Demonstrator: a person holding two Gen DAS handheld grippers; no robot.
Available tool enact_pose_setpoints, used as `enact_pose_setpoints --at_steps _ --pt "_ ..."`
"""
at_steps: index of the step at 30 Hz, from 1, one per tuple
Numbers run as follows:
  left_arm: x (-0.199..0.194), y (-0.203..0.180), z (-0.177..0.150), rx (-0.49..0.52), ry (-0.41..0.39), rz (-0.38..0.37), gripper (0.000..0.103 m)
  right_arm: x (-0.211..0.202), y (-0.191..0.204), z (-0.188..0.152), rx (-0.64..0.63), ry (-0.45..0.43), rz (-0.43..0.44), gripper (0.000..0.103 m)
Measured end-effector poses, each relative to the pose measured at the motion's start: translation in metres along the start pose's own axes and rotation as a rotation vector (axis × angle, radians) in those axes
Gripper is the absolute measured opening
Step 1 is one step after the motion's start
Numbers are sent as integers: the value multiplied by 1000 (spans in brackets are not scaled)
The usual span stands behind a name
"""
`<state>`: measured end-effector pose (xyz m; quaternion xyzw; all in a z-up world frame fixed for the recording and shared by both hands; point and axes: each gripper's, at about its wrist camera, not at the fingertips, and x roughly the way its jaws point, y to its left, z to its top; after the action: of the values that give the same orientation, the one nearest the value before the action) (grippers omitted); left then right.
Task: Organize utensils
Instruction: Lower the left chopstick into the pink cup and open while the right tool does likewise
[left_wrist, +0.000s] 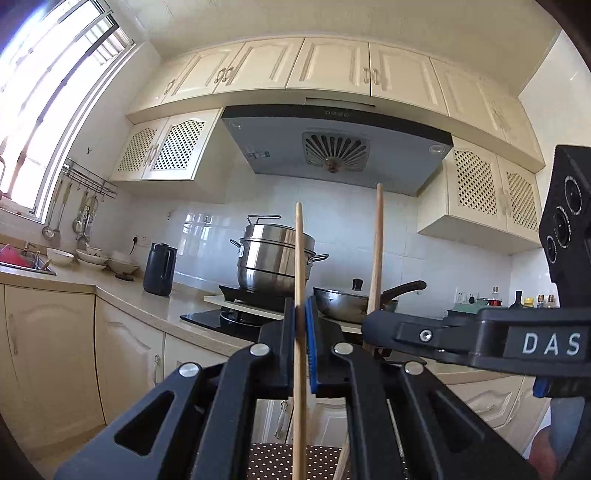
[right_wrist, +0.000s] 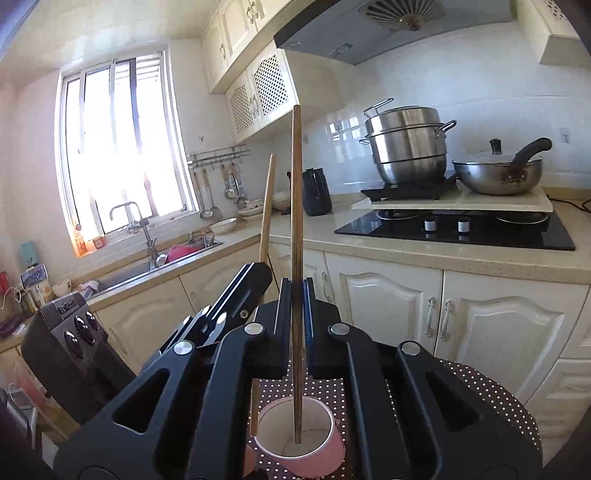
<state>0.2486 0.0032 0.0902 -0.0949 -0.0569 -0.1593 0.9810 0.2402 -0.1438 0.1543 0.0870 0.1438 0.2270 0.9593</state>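
Left gripper: the black two-finger left gripper is closed all the way on a pale wooden chopstick; its blue pads press the stick from both sides.
Pale chopstick: it stands almost upright, thin and light in colour, its top end free in the air and its lower part running down below the fingers.
Right gripper: the black two-finger right gripper is also fully closed, on a darker brown wooden chopstick.
Dark chopstick: upright, long and straight; its lower tip hangs inside the round pink cup with white inner wall, near the middle of the opening. I cannot tell if the tip touches the bottom.
Cup: it stands on the brown cloth with white dots, near the cloth's near edge.
Grippers together: they are just beside each other, sticks apart.
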Motion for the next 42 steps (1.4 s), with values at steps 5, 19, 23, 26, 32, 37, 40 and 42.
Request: enact_pose_setpoints --at_steps 5,19,23,26,32,37,40,42 --pt "13 5 -14 29 31 -4 6 13 -5 -10 -11 42 3 7" --pt "10 12 -36 102 120 48 6 33 -22 -40 22 132 23 7" --pt "6 18 -42 92 155 68 6 36 -24 -48 22 170 23 7" --pt "-3 20 -47 117 168 82 6 39 -26 -56 34 202 30 7" --pt "-15 25 -50 130 211 101 7 44 -20 -64 -2 263 27 12" --pt "-24 26 -49 146 228 112 28 25 -20 -66 -2 221 -37 70" --pt "-31 24 -44 152 223 114 29 15 -21 -64 -9 224 -43 70" --pt "-36 22 -41 153 225 115 29 8 -21 -64 -4 222 -48 70"
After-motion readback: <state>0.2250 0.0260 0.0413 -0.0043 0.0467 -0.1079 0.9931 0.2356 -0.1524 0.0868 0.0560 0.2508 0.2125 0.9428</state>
